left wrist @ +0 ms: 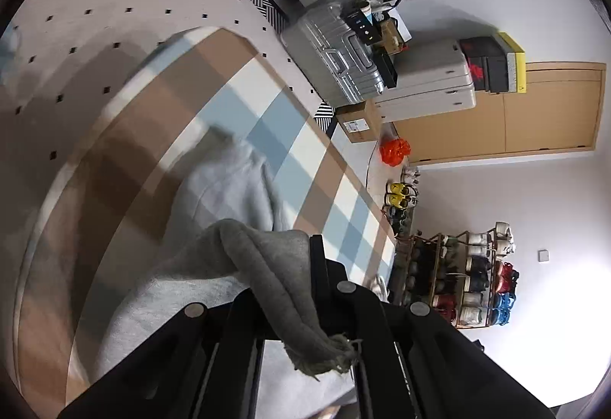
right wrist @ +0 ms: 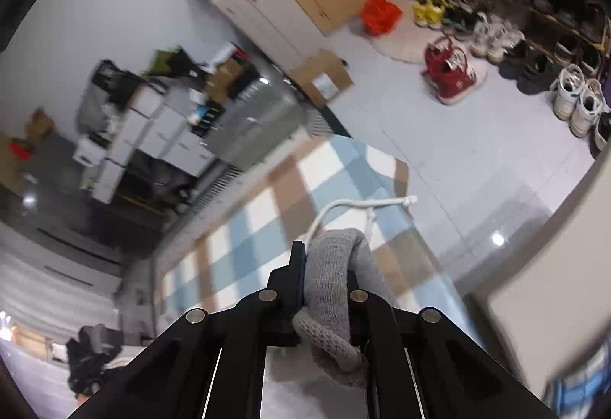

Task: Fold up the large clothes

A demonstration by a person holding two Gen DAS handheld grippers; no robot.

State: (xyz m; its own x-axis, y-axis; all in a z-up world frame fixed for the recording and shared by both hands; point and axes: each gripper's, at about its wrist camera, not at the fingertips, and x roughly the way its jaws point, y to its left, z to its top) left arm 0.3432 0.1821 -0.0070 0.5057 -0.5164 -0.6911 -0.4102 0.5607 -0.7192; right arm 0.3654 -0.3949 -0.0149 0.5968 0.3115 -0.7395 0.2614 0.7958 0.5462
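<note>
Grey sweatshirt (left wrist: 229, 190) edge is clamped in the left gripper (left wrist: 305, 289), bulk trailing toward 11 o'clock over the checked blanket (left wrist: 267, 102). Right wrist view: right gripper (right wrist: 328, 274) is clamped on a ribbed hem; white drawstring (right wrist: 343, 205) at 12. Folding judged barely begun; no fold seen, laying flat remains.

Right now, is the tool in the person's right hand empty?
No: in the right wrist view the right gripper is shut on a bunch of the grey garment, held up above the checkered mat.

silver suitcase (left wrist: 336, 56) beside cardboard box (left wrist: 359, 121), near orange bag (left wrist: 395, 151).
</note>
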